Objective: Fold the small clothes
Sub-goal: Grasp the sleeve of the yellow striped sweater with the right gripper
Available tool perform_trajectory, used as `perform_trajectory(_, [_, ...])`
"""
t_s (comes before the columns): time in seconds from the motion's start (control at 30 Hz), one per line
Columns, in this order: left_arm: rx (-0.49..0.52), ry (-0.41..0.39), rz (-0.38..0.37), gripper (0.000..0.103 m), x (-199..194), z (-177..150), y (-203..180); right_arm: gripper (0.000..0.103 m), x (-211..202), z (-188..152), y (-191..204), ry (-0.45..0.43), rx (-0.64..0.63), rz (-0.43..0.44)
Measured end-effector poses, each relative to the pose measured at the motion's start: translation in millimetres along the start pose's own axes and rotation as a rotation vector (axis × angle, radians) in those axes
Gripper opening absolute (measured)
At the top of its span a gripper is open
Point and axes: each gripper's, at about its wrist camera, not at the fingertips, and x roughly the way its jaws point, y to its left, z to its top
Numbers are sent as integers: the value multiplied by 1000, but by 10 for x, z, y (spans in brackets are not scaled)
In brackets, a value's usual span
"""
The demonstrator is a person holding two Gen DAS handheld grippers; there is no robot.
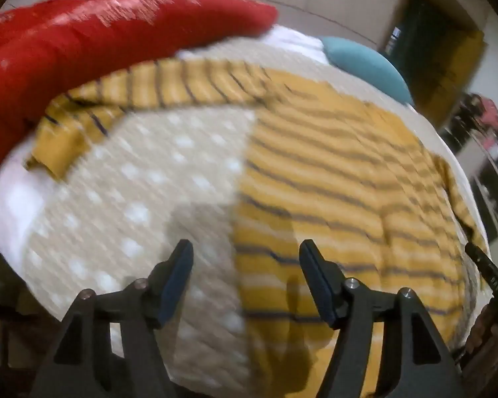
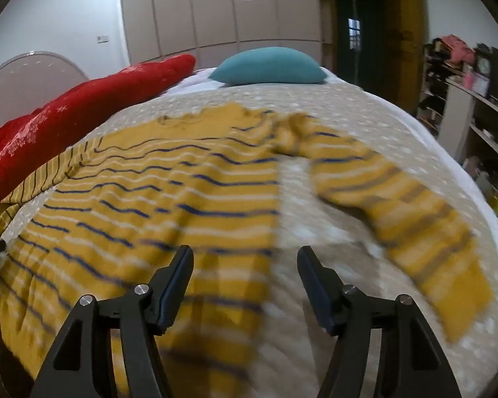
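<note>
In the left wrist view, the left hand-held gripper [image 1: 245, 278] is hanging with its jaws apart and nothing between them, over the bottom centre where the shirt [image 1: 332, 182] edge is meeting the bedspread [image 1: 132, 182]. The shirt is lying flat across the right half of the frame, one sleeve [image 1: 169, 83] running along the upper left against the red blanket [image 1: 99, 33]. The frame is blurring, so a grab now risks pinching bedspread together with the shirt, or missing the hem.

In the right wrist view, the right hand-held gripper [image 2: 245, 280] is also standing wide apart and empty, at the bottom centre over the shirt's [image 2: 149, 199] right edge. The other sleeve [image 2: 398, 205] is sprawling toward the lower right, rumpled near the shoulder. Folding before it is smoothed is likely to trap creases, and uneven pulls by the two sides could skew the fold. The pillow [image 2: 269, 66] is sitting well clear at the top.
</note>
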Motion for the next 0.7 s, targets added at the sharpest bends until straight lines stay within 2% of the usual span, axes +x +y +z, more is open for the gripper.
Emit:
perform_trajectory(0.13, [8,-17,-12,66,6,-228,-166,70,-323,-212,-184,71,94,138])
perform_trajectory(0.2, [10,-17,13,46,-18,-272,-209,70,-424,-347,-132,117,104,203])
perform_trajectory(0.23, [11,-16,33,23,-23,-285,-221,70,-490,-408,-202,129,107,225])
perform_trajectory(0.27, [-2,-1,24,11,-39,-259,-184,67,-542,-483,-266,144,106,250])
perform_trajectory(0.3, [-22,6,10,11,-59,-249,-146,50,-467,-542,-174,151,86,254])
perform_trajectory(0.33, [-42,9,-3,9,-75,-266,-114,24,-405,-581,-101,160,74,265])
perform_trajectory(0.4, [-69,11,-5,8,-143,-343,-61,12,-411,-595,-2,202,89,293])
perform_trajectory(0.47, [-85,10,13,8,-224,-390,-35,10,-454,-624,-23,196,99,299])
perform_trajectory(0.53, [-104,3,34,8,-310,-446,26,10,-574,-658,-125,223,134,266])
perform_trajectory(0.6, [-120,-3,32,7,-406,-522,73,9,-641,-733,-244,253,179,259])
perform_trajectory(0.7, [-111,-29,15,8,-570,-563,130,10,-786,-681,-442,299,218,202])
